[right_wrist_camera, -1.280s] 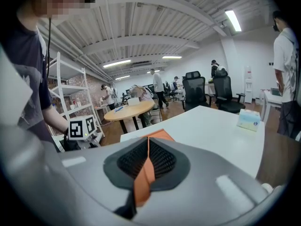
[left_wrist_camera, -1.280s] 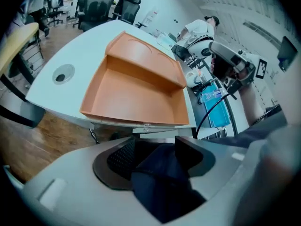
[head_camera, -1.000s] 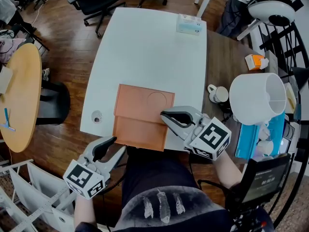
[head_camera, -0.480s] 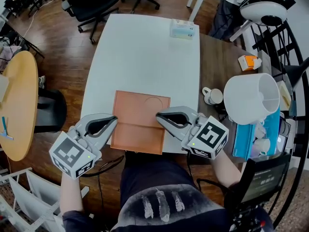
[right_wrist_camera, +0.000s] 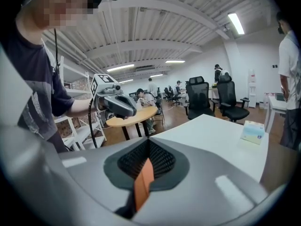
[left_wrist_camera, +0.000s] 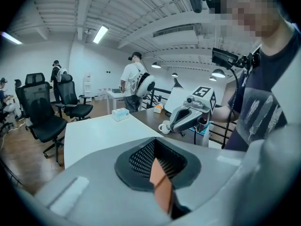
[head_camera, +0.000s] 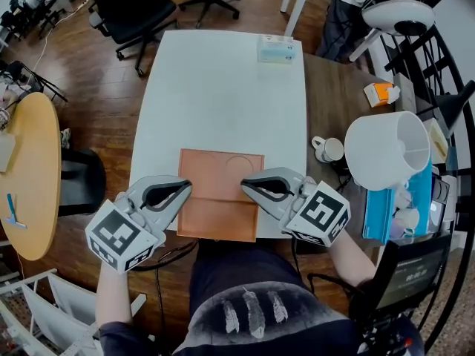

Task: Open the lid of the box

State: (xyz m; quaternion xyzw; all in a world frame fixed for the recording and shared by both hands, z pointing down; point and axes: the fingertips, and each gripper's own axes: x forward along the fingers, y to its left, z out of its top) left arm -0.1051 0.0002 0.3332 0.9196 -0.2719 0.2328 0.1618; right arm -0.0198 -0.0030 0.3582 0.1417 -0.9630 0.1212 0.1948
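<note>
**Both jaws clamped on box edges, lift is next**

Box (head_camera: pixel 220 195): flat, orange, at the near edge of the tabletop (head_camera: pixel 223 87), about mid-width. It lies flat and the lid is not raised yet.

Left gripper (head_camera: pixel 182 193): jaws closed on the box's left edge. The left gripper view shows a thin orange strip pinched between the pads.
Right gripper (head_camera: pixel 249 186): jaws closed on the right edge, with the same orange strip pinched in its own view.

Unknowns:
- Can't tell whether each bite holds the lid alone or the lid plus the base.
- A line crosses the top face at about jaw level. It could be a fold or a hinge, I can't say which.

How I'd run the lift:
- Start with a small test raise. If the whole box comes up, the bite includes the base, so release and re-grip higher on the lid only.
- Raise both sides at the same rate. Uneven lift will likely twist a panel this thin.
- Swing in an arc about the hinge side rather than straight up, so the base isn't dragged.
- Both bites look shallow, so slip is the main risk. Keep the pads square to the edge and don't yank.
- The box sits right at the near tabletop edge. Bias any push away from the body so it doesn't slide off.
</note>
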